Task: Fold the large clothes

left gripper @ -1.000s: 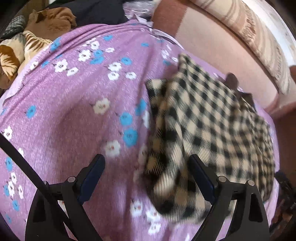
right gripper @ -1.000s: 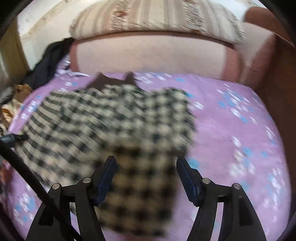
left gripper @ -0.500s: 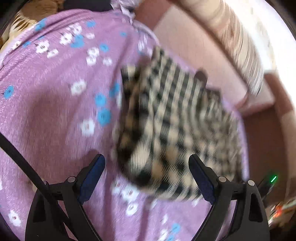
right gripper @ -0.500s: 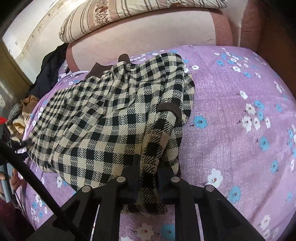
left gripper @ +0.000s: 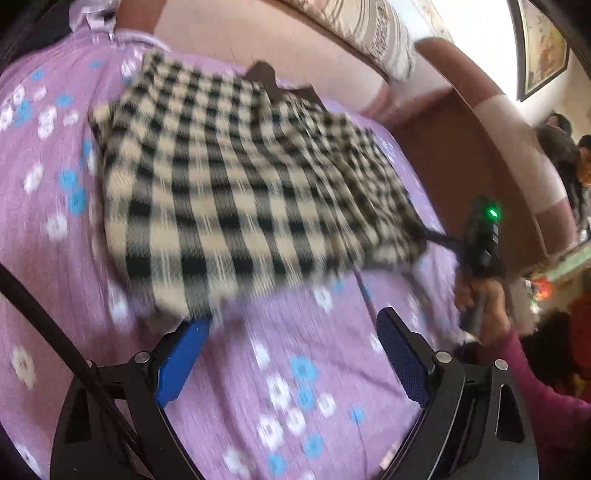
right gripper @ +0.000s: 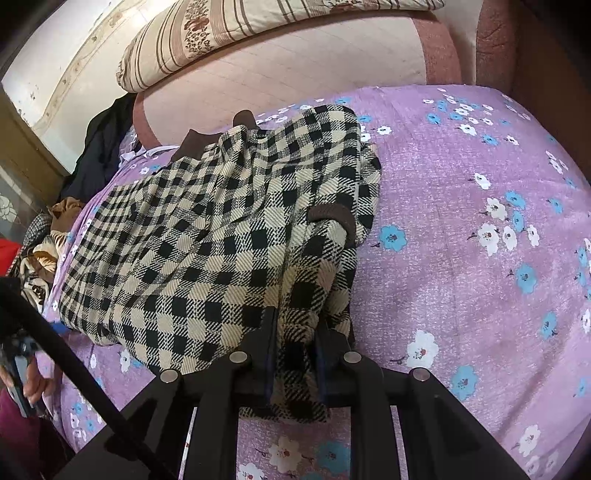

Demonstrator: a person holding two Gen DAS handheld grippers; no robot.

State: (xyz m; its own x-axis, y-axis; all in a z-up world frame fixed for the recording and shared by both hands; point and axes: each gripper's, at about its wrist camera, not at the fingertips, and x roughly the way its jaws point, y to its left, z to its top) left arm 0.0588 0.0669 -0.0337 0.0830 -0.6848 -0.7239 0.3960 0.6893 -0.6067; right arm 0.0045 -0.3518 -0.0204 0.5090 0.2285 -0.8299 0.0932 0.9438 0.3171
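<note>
A black-and-cream checked garment (right gripper: 207,236) with brown collar and cuffs lies folded on the purple floral sheet (right gripper: 461,258). My right gripper (right gripper: 295,332) pinches a bunched fold of its near right edge; its jaws are opening slightly, with the fabric still pressed between the pads. In the left wrist view the garment (left gripper: 240,177) is blurred. My left gripper (left gripper: 291,358) is open over bare sheet just below the garment's near edge, its left pad (left gripper: 181,354) close to a corner. The right gripper (left gripper: 424,236) grips the garment's far right corner there, held by a hand (left gripper: 480,299).
A pink padded backrest (right gripper: 295,66) with a striped pillow (right gripper: 221,29) on top borders the far side. A dark garment (right gripper: 103,147) and a pile of brown and patterned clothes (right gripper: 48,240) lie at the left end. A brown armrest (left gripper: 480,155) rises on the right.
My right gripper went from open above the garment to closed on its near edge. My left gripper swung right and turned, staying open; the garment now lies higher in its view.
</note>
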